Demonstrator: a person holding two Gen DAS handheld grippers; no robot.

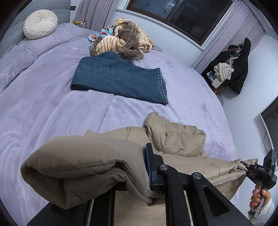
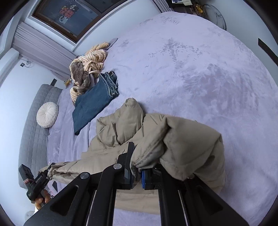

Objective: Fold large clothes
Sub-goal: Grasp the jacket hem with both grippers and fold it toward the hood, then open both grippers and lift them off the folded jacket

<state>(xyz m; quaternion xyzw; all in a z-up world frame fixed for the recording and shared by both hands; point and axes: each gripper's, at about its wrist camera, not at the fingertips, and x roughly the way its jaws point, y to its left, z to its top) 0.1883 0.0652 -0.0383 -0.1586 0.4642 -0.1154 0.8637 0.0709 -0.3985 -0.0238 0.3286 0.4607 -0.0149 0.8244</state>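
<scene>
A beige puffer jacket (image 1: 173, 137) lies at the near edge of the lavender bed (image 1: 52, 104). My left gripper (image 1: 139, 175) is shut on a thick folded edge of the jacket, which drapes over its left finger and hides it. In the right wrist view my right gripper (image 2: 137, 172) is shut on the jacket's hem (image 2: 173, 139), with fabric bunched over the right finger. Each view shows the other gripper holding the jacket's far end: the right gripper (image 1: 246, 167) and the left gripper (image 2: 49, 169). The hood (image 2: 128, 120) lies rumpled toward the bed's middle.
Folded blue jeans (image 1: 119, 78) lie mid-bed, behind them a heap of striped and brown clothes (image 1: 123, 40). A round white cushion (image 1: 40, 23) rests by the grey headboard. A coat rack with dark jackets (image 1: 232, 67) stands by the wall; a window (image 1: 182, 15) is beyond.
</scene>
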